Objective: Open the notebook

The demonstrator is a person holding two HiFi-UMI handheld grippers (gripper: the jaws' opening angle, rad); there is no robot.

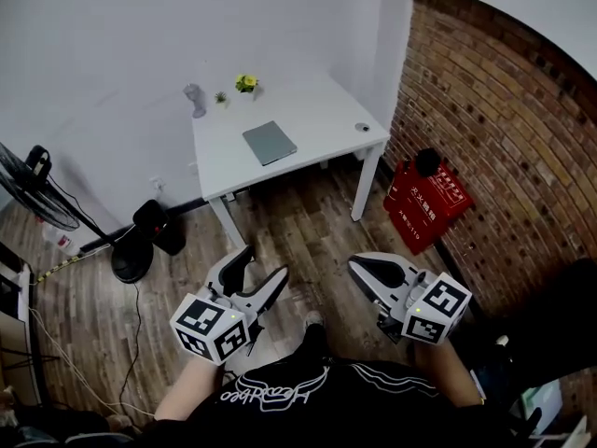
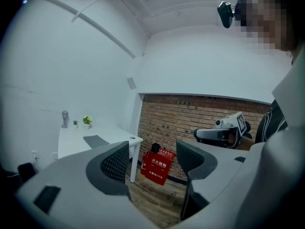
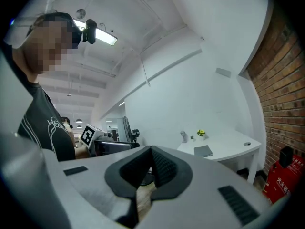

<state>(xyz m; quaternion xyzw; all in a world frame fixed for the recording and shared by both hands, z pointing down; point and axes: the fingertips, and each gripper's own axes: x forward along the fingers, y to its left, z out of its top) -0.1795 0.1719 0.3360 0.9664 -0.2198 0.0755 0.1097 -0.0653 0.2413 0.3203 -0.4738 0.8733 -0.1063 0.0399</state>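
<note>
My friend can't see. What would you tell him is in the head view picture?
A person looks down at two hand-held grippers, the left gripper open and the right gripper shut, both empty above a wooden floor. Ahead stands a white table with a closed grey notebook on it; a red box stands by the brick wall.

The person wears a black T-shirt with white script lettering. The left gripper and right gripper are pale grey, with dark ribbed pads and black-and-white marker cubes.
</note>
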